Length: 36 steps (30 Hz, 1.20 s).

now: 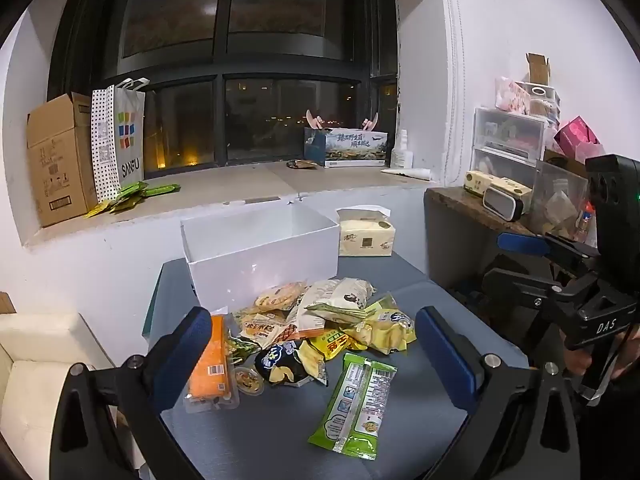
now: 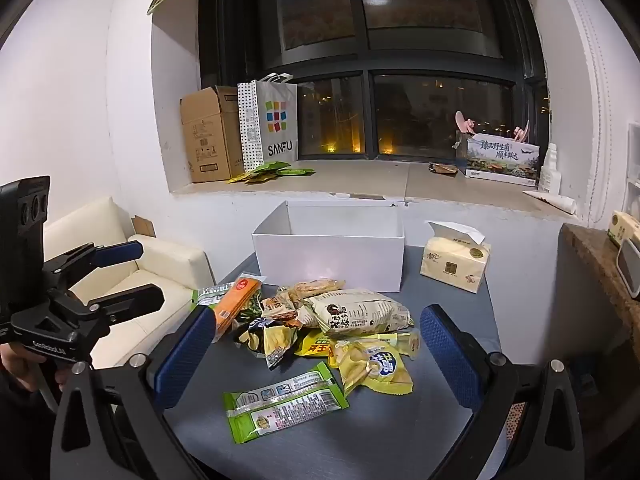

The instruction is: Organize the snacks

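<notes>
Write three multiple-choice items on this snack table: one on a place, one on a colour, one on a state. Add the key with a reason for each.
1. Where does the tissue pack stand?
A. inside the white box
B. on the table right of the white box
C. on the windowsill

2. What colour is the long flat packet nearest the cameras?
A. green
B. red
C. purple

3. How is the white box now?
A. shut with a lid
B. open, no snacks seen inside
C. open, heaped with snacks

Key: 1 B, it sits on the grey table beside the box; 2 A, its wrapper is green; 3 B, the top is open, and the snack pile lies in front of it.
</notes>
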Each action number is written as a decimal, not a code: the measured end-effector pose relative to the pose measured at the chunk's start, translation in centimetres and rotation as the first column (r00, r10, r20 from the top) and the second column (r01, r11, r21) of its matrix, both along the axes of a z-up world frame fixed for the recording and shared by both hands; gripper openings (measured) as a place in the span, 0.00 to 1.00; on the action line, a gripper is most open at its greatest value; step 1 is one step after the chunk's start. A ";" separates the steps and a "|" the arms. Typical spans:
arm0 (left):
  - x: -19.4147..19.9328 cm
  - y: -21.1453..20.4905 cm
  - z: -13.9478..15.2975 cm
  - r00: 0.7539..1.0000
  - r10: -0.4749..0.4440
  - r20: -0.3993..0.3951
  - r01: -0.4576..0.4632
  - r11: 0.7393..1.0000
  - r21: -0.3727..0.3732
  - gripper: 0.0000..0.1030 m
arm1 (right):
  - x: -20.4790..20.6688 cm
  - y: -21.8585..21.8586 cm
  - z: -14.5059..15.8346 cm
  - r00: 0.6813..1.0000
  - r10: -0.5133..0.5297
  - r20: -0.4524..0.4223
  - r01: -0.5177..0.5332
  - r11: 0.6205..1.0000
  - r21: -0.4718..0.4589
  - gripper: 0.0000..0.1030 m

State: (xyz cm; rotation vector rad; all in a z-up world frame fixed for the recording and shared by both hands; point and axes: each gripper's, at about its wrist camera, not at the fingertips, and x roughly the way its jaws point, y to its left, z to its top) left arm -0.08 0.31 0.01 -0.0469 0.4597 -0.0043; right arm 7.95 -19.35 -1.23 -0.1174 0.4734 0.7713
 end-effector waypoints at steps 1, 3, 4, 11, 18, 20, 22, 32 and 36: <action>-0.1 0.1 0.0 1.000 -0.002 0.001 0.002 1.000 -0.007 1.00 | 0.0 0.0 0.0 1.000 -0.002 0.002 0.002 1.000 0.002 1.00; 0.0 0.2 -0.1 1.000 0.001 0.003 -0.001 1.000 0.001 1.00 | 0.0 0.0 -0.1 1.000 0.001 0.007 -0.001 1.000 -0.002 1.00; 0.3 0.3 -0.3 1.000 0.001 -0.011 -0.001 1.000 -0.006 1.00 | 0.0 0.0 -0.2 1.000 0.001 0.006 -0.001 1.000 -0.002 1.00; 0.0 -0.2 0.2 1.000 -0.008 -0.004 0.008 1.000 0.010 1.00 | 0.1 0.3 -0.3 1.000 0.006 -0.003 -0.006 1.000 -0.007 1.00; -0.1 0.0 0.1 1.000 0.000 -0.005 0.000 1.000 0.004 1.00 | -0.1 0.3 -0.6 1.000 0.007 -0.005 -0.007 1.000 -0.008 1.00; -0.1 0.1 0.1 1.000 0.004 -0.006 -0.004 1.000 0.005 1.00 | -0.2 0.2 -0.6 1.000 0.007 -0.006 -0.007 1.000 -0.007 1.00; -0.1 0.2 0.0 1.000 0.004 -0.005 -0.004 1.000 0.002 1.00 | -0.2 0.1 -0.6 1.000 0.006 -0.009 -0.006 1.000 -0.003 1.00; -0.2 0.1 0.1 1.000 0.013 -0.003 -0.013 1.000 -0.006 1.00 | -0.2 0.2 -0.7 1.000 0.017 -0.017 -0.017 1.000 0.000 1.00; -0.1 0.1 0.1 1.000 0.013 -0.009 -0.013 1.000 0.002 1.00 | -0.1 0.0 -0.8 1.000 0.020 -0.022 -0.019 1.000 0.008 1.00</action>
